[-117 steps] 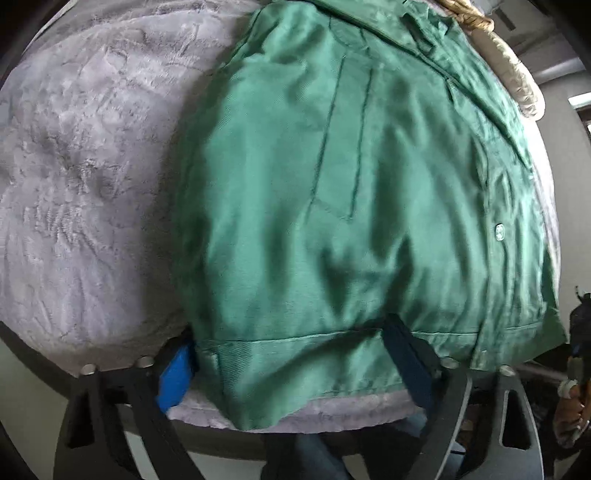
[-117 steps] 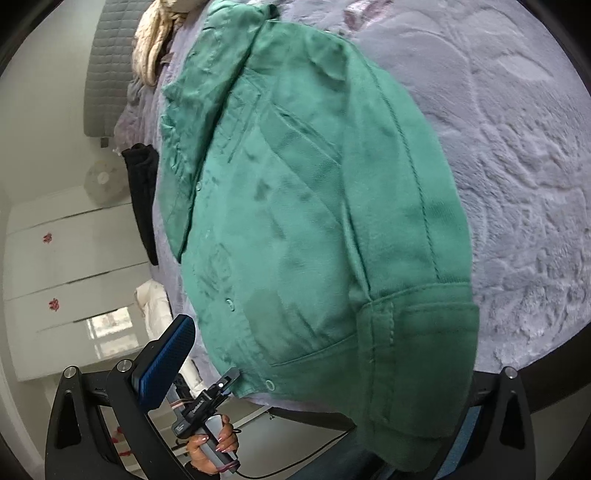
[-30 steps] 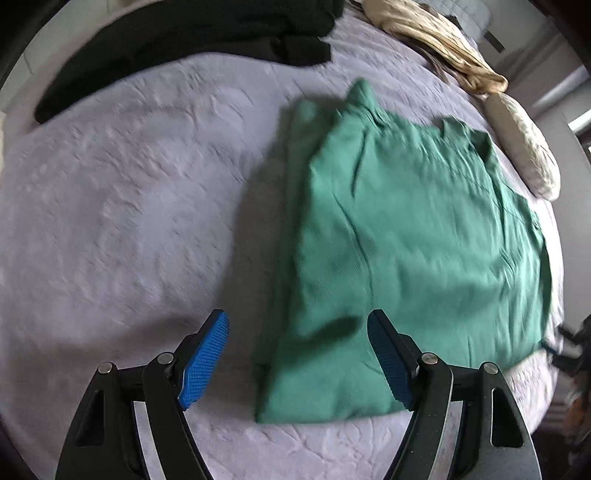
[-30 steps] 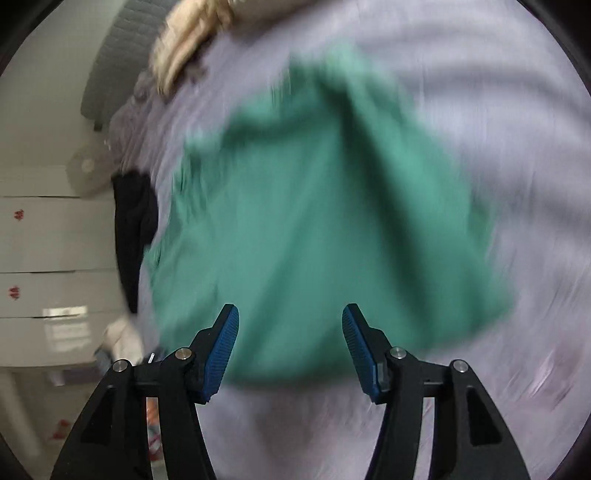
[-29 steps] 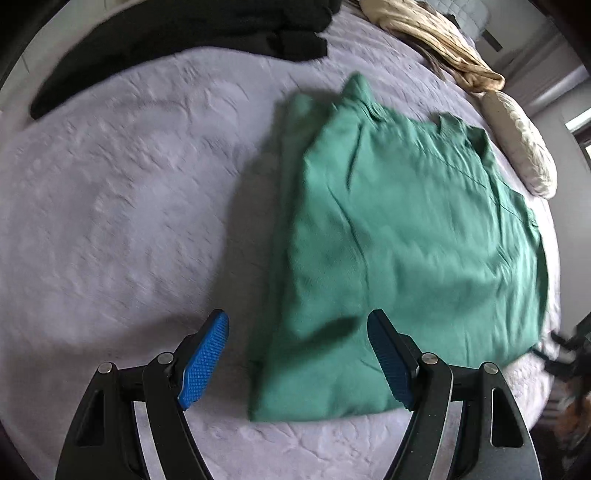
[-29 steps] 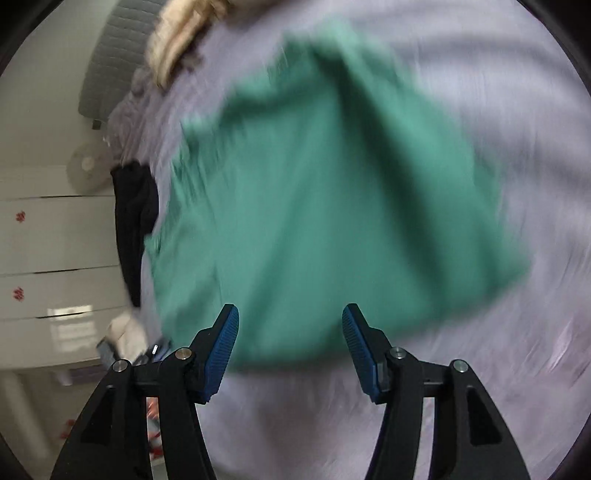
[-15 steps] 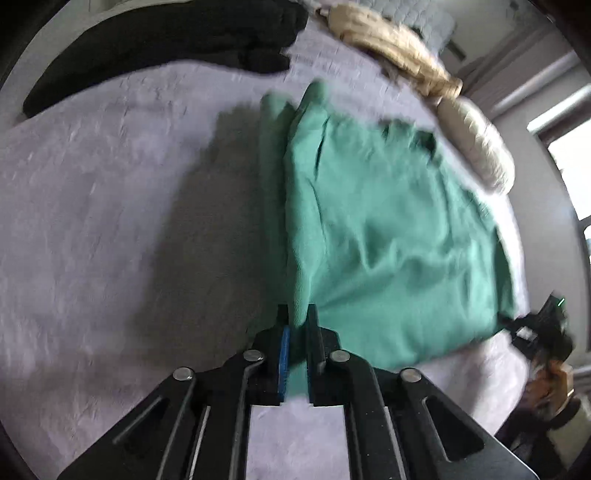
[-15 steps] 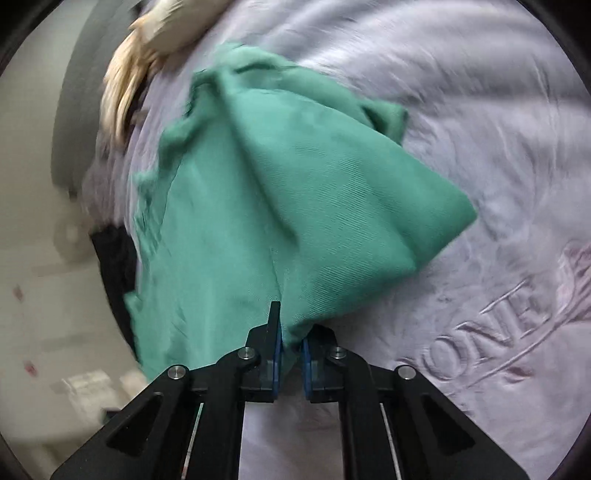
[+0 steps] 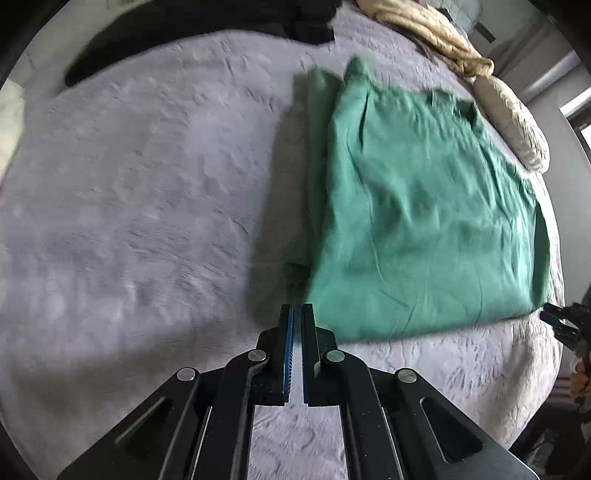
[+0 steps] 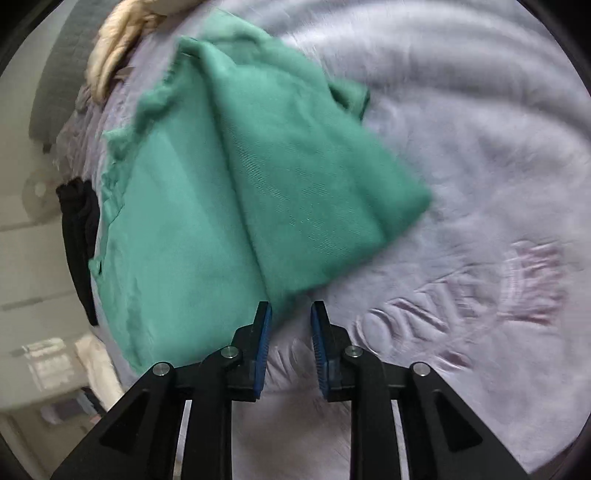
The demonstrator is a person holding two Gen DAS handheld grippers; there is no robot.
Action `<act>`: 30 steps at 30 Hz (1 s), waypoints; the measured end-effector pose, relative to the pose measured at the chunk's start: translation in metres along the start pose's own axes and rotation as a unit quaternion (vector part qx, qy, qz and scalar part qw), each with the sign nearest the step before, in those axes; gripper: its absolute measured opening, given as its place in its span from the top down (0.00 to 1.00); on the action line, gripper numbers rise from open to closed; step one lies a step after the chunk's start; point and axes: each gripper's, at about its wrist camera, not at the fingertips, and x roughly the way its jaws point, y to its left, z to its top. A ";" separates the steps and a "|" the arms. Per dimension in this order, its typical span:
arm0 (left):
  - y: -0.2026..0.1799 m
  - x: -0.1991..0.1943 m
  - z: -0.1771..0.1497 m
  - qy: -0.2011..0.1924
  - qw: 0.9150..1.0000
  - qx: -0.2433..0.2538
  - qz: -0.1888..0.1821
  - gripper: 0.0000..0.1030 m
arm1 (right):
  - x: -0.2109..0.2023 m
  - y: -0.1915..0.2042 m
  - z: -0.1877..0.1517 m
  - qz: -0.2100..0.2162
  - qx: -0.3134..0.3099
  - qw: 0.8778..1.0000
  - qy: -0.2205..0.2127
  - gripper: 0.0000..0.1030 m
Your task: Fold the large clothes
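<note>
A green shirt [image 9: 417, 206] lies folded on the grey bedspread [image 9: 129, 206]; it also shows in the right wrist view [image 10: 258, 192]. My left gripper [image 9: 295, 314] is shut with nothing between its blue pads, just in front of the shirt's near left corner. My right gripper [image 10: 290, 314] is partly open and empty, its tips at the shirt's near edge, not holding it. The other gripper [image 9: 561, 321] shows at the right edge of the left wrist view.
A black garment [image 9: 207, 33] lies at the far edge of the bed, and a beige garment [image 9: 424, 29] and pale pillow [image 9: 513, 122] lie at the far right. The bedspread [image 10: 480, 184] has embossed lettering [image 10: 424, 310] near my right gripper. White cabinets [image 10: 29, 258] stand left.
Both grippers held the shirt's near edge half a second ago. Now the left has let go and drawn back while shut, and the right has opened and released the cloth.
</note>
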 end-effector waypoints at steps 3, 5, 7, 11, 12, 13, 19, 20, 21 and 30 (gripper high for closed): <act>-0.008 -0.019 0.010 -0.035 0.999 -0.006 0.004 0.95 | -0.027 0.018 0.005 -0.013 -0.058 0.997 -0.056 0.77; -0.013 -0.022 0.020 -0.048 0.999 -0.007 -0.001 0.95 | -0.030 0.024 0.009 -0.017 -0.071 0.995 -0.065 0.77; -0.024 -0.014 0.029 -0.049 0.999 -0.001 -0.005 0.95 | -0.023 0.035 0.020 -0.017 -0.085 0.994 -0.064 0.77; -0.047 0.019 0.038 -0.028 0.999 0.021 0.029 0.95 | 0.013 0.049 0.044 -0.072 -0.104 0.991 -0.046 0.77; -0.048 0.032 0.037 -0.014 0.999 0.022 0.047 0.95 | 0.017 0.045 0.049 -0.094 -0.098 0.990 -0.047 0.77; -0.047 0.040 0.035 -0.006 0.998 0.021 0.052 0.95 | 0.019 0.039 0.052 -0.106 -0.092 0.989 -0.048 0.78; -0.032 0.042 0.024 0.010 0.999 0.002 0.049 0.95 | 0.012 0.000 0.062 -0.113 -0.046 0.991 -0.051 0.89; -0.031 0.040 0.023 0.011 0.999 0.001 0.053 0.95 | 0.010 -0.006 0.062 -0.109 -0.038 0.992 -0.049 0.89; -0.029 0.038 0.021 0.012 0.998 0.000 0.056 0.95 | 0.006 -0.012 0.060 -0.126 -0.029 0.990 -0.048 0.89; -0.029 0.014 0.000 0.021 0.996 -0.014 0.083 0.95 | -0.012 -0.021 0.023 -0.083 0.011 0.996 -0.026 0.85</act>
